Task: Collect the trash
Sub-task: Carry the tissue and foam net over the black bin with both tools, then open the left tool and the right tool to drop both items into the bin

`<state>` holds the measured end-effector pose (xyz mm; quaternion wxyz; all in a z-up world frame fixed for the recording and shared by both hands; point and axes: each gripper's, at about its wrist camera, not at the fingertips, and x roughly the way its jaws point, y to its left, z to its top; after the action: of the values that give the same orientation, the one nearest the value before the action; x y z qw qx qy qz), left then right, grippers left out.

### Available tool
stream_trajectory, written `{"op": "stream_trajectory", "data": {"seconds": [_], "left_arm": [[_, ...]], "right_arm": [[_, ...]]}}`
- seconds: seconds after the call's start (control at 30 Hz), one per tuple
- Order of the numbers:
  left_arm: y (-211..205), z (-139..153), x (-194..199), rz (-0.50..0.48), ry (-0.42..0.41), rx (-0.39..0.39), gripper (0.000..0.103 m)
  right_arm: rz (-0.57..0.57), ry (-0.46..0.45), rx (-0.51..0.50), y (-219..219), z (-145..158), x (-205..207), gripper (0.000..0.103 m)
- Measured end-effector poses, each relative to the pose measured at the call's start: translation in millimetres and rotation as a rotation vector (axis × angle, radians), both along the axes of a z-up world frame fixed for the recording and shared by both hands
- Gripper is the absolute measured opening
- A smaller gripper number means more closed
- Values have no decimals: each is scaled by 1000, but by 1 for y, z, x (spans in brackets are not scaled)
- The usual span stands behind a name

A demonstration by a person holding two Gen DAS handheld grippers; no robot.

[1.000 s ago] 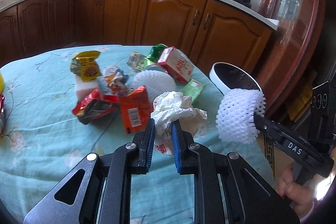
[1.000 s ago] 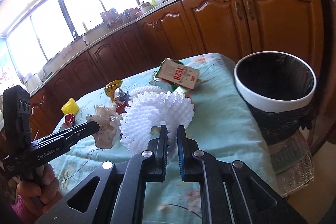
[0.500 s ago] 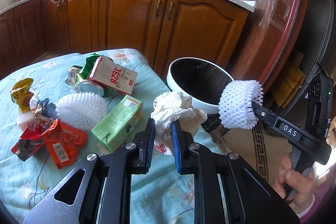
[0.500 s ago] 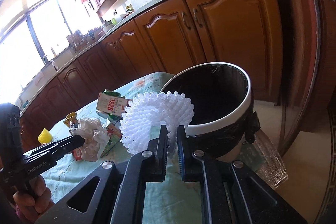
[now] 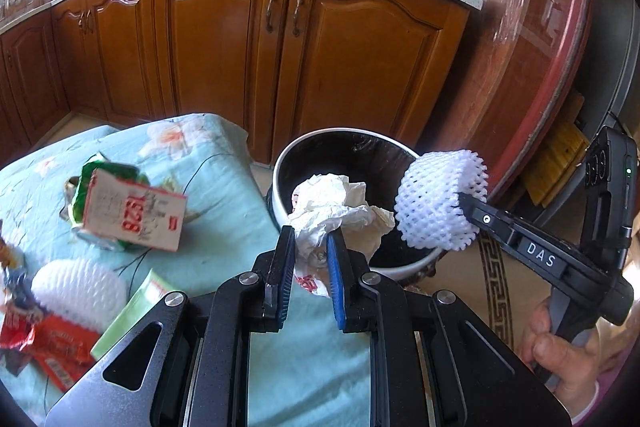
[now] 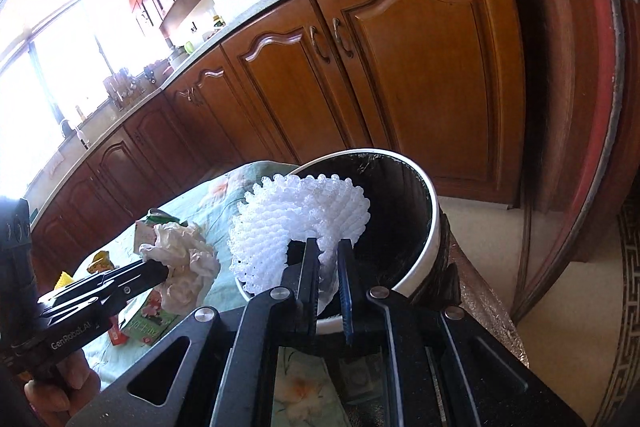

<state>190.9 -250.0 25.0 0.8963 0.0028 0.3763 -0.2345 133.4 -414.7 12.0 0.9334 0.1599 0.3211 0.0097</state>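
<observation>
My left gripper (image 5: 311, 241) is shut on a crumpled white paper wad (image 5: 336, 207), held over the near rim of the trash bin (image 5: 404, 267), a white-rimmed bin with a black liner. The same wad (image 6: 180, 259) shows in the right wrist view, left of the bin (image 6: 430, 227). My right gripper (image 6: 329, 251) is shut on a white foam fruit net (image 6: 304, 215), which hangs above the bin's open mouth. In the left wrist view that net (image 5: 436, 203) sits at the bin's right edge, on the tip of the right gripper.
On the floral tablecloth (image 5: 224, 187) lie a white and red carton (image 5: 132, 215), a second foam net (image 5: 76, 291), a green carton (image 5: 132, 307) and red wrappers (image 5: 52, 343). Wooden cabinets (image 5: 360, 67) stand behind. A round tabletop (image 5: 540, 47) leans on edge at the right.
Both grippers have swung right from over the table to the bin, carrying the wad and the net. The bin now fills the middle of both views.
</observation>
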Motion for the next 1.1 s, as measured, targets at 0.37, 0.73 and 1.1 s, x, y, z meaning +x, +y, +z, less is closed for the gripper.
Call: {"op": "stream_trajectory", "data": {"seconds": [0.37,0.73,1.1], "left_arm": [[-44,-15,54,-20,75,46,24],[-31,-24,43,-16,95,27,54],[35,-16,-20,57,18,20,67]], "right_arm": [[5,83,-37,-17,-16,37,16],[2,68,16,-25,-16,30,57],[33,18,67,20,-15,-11,87]]}}
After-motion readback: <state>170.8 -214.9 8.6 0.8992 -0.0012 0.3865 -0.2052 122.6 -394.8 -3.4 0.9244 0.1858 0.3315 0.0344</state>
